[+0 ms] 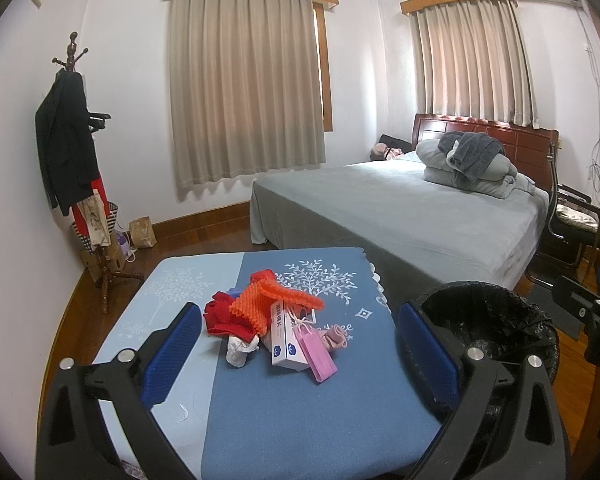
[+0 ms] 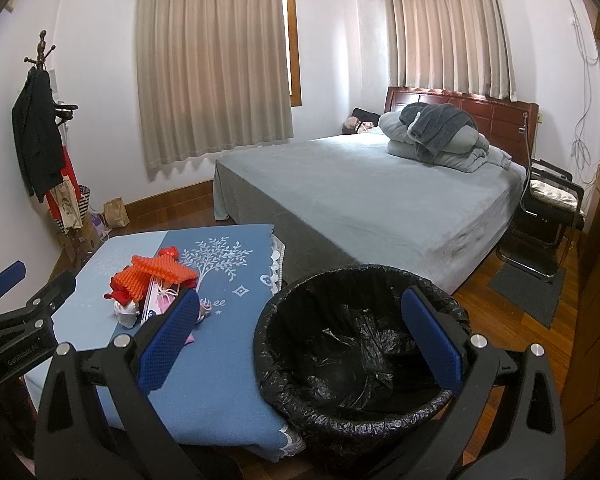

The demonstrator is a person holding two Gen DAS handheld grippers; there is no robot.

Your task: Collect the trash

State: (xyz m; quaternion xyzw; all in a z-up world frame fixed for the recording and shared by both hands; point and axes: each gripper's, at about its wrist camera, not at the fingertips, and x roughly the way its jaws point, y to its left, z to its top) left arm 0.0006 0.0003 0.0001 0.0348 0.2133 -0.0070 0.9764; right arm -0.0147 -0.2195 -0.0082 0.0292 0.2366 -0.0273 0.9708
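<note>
A heap of trash (image 1: 268,326) sits near the middle of the blue-clothed counter (image 1: 300,408) in a bedroom, ready for clearing. The pile lies straight ahead of the left gripper (image 1: 298,354), whose jaws are spread wide and empty, framing it from just short of the near edge. The white carton (image 1: 283,336) and the pink paper bag (image 1: 318,354) beside it run lengthwise roughly toward that gripper, slanting a little to its right; orange netting (image 1: 260,300) drapes over red scraps (image 1: 224,316) and a crumpled white wad (image 1: 238,350) behind them.

The right gripper (image 2: 300,344), jaws likewise parted and holding nothing, hangs off to the side over the bin (image 2: 268,344), so the left hand looks the nearer one for the first pick. From there the pile lies to its left, partly hidden by its own left finger.

The bin, lined with a black plastic bag (image 2: 360,356), stands on the floor touching or just beside the counter's right edge. No trash shows inside it; only the wrinkled liner is seen.
</note>
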